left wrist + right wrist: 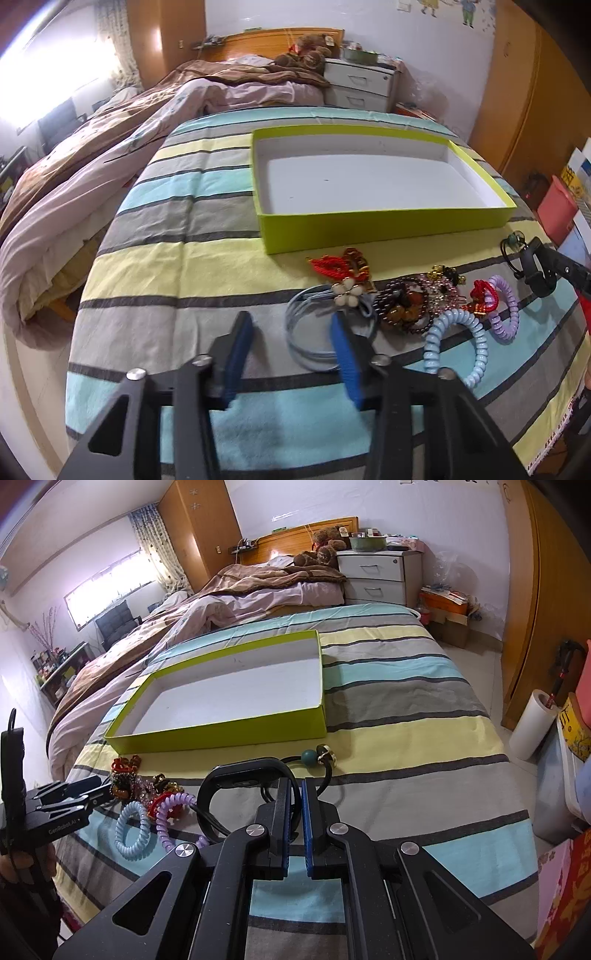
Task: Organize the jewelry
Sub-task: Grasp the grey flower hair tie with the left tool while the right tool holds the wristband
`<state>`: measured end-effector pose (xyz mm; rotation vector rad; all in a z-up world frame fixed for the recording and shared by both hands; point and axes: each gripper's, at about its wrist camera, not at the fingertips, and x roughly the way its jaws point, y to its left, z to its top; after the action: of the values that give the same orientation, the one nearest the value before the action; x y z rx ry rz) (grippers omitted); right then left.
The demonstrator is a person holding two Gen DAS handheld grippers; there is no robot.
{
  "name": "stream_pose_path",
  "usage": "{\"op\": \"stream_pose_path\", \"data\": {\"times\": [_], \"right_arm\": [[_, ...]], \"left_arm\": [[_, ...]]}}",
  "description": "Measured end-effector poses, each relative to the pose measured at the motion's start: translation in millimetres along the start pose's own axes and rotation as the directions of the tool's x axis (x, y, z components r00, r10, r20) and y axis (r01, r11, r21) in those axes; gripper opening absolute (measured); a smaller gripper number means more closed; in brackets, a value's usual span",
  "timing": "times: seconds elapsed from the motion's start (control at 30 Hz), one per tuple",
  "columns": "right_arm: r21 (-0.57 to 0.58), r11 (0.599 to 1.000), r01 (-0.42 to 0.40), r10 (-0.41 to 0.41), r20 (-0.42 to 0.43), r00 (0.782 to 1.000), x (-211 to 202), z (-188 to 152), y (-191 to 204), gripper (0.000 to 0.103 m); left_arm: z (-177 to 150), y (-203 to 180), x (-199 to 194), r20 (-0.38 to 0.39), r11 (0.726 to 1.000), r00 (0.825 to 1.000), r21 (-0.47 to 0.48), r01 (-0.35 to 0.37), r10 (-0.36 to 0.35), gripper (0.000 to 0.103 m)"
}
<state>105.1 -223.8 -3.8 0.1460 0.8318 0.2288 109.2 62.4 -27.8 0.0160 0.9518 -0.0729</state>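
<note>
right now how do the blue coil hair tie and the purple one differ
Colour: the blue coil hair tie is pale blue, the purple coil hair tie lilac. Place: the blue one lies nearer the open left tongs, the purple one nearer the right tongs, which are shut on a black band. Shared: both are spiral loops on the striped cover, outside the green box.

Striped woven cotton bedsheet (177, 266), matt, creased. Lime-green cardboard box tray (388, 221), matt white paper inside. Glossy plastic coil hair ties (476, 343). Smooth black rubbery wristband (240, 775).
</note>
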Motion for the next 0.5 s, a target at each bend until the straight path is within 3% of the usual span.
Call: {"op": "stream_pose_path", "data": {"times": [0.03,0.13,0.37,0.5], "right_arm": [[-0.001,1.0,0.001,-0.001,-0.001,1.0,0.8,-0.7,0.7,0.006],[-0.002,1.0,-0.004,0.004,0.001,1.0,1.0,-1.6,2.1,0.006],[-0.001,1.0,-0.011,0.011,0.004,1.0,-0.6,-2.6,4.1,0.006],[-0.001,1.0,-0.018,0.018,0.003,1.0,-1.1,-2.7,5.7,0.006]], "left_arm": [[-1.4,3.6,-2.0,0.0,1.0,1.0,-0.015,-0.008,0.008,0.028],[-5.4,10.2,-5.4,0.004,0.999,1.0,-0.034,-0.025,0.025,0.02],[-18.4,23.9,-17.0,-0.006,0.995,0.996,-0.046,-0.094,0.094,0.02],[-21.8,31.3,-22.6,-0.022,0.994,0.996,-0.062,-0.085,0.084,0.02]]}}
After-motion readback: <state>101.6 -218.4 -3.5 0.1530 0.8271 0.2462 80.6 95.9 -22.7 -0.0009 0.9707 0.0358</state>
